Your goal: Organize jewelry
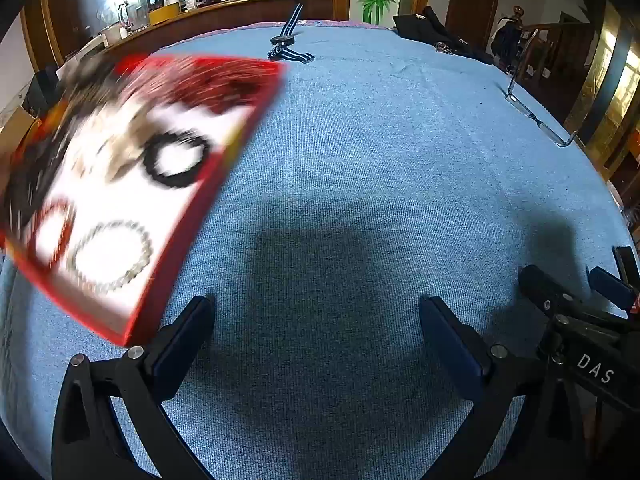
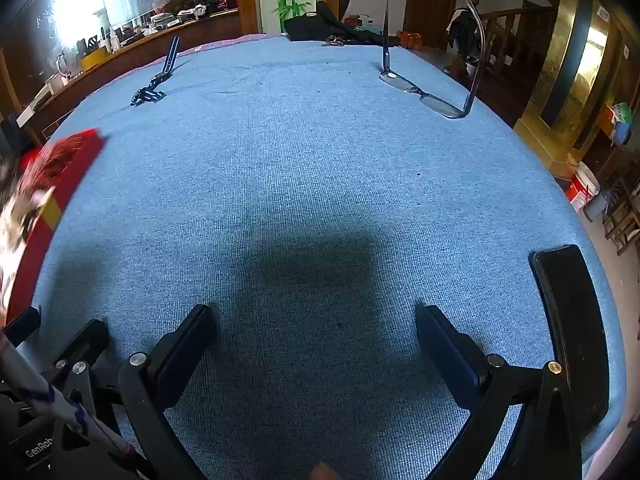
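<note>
From the left wrist view, the left hand-held gripper (image 1: 316, 320) has its jaws spread wide with nothing between them, above a worktop (image 1: 380, 152) covered in blue cloth. A red-edged box (image 1: 132, 184) with a white lining fills the left side, strongly blurred, its near corner just beside the left finger. Inside it lie a black bracelet (image 1: 176, 158), a pale beaded bracelet (image 1: 110, 258) nearer the camera, and a reddish ring-shaped piece (image 1: 54, 232) at the far left; other contents are too smeared to name. Farther back on the cloth lies a watch with a striped strap (image 1: 288, 46). A pair of glasses (image 1: 532, 108) rests near the right edge, lenses down, temples pointing up. The right hand-held gripper (image 1: 576, 292) shows at the lower right.

From the right wrist view, the right hand-held gripper (image 2: 316, 324) is likewise wide apart and holds nothing, over bare blue cloth (image 2: 320, 152). The red box (image 2: 48, 184) shows only at the left edge, blurred. The watch (image 2: 154, 88) lies far left and the glasses (image 2: 428, 96) far right, well apart. A dark phone (image 2: 572, 320) lies at the right rim of the worktop.
</note>
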Demonstrator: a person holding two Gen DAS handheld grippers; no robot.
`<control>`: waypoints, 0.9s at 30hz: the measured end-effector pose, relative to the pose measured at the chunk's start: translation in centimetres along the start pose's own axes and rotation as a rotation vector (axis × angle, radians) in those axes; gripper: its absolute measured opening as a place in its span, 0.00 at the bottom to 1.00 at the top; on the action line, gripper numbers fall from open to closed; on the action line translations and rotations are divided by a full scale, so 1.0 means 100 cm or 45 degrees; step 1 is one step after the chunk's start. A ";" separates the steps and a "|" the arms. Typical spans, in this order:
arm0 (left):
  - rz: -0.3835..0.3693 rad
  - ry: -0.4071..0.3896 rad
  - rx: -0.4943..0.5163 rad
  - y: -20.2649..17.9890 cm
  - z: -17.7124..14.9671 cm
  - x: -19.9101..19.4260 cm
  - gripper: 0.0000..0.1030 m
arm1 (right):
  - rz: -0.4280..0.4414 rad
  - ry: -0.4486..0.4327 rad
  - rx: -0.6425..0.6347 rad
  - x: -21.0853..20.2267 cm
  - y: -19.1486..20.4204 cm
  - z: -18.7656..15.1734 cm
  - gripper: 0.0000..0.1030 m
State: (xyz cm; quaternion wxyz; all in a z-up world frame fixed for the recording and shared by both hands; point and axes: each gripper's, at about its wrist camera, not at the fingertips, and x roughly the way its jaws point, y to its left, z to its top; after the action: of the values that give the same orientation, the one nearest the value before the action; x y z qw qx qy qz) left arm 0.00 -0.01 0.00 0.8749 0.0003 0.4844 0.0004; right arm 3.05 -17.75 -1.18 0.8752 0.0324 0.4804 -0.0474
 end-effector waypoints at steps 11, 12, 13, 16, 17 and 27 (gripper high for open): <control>-0.003 0.001 -0.002 0.001 0.000 0.001 1.00 | -0.003 0.001 -0.003 0.001 -0.001 0.000 1.00; -0.003 0.002 -0.002 0.001 0.000 0.000 1.00 | -0.004 0.001 -0.003 0.001 -0.001 0.000 1.00; -0.004 0.002 -0.003 0.001 0.000 0.000 1.00 | -0.004 0.001 -0.003 0.001 0.000 0.001 1.00; -0.003 0.002 -0.002 0.001 0.000 0.000 1.00 | -0.003 -0.001 -0.002 0.000 0.002 0.001 1.00; -0.003 0.002 -0.002 0.001 -0.001 0.000 1.00 | -0.003 -0.001 -0.002 -0.001 0.002 0.000 1.00; -0.002 0.001 -0.002 0.001 -0.001 0.000 1.00 | -0.002 -0.001 -0.001 0.000 0.002 0.000 1.00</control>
State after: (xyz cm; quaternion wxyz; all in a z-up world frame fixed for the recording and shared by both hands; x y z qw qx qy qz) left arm -0.07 0.09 -0.02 0.8747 -0.0007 0.4847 0.0000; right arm 3.05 -17.56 -1.14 0.8754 0.0317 0.4800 -0.0479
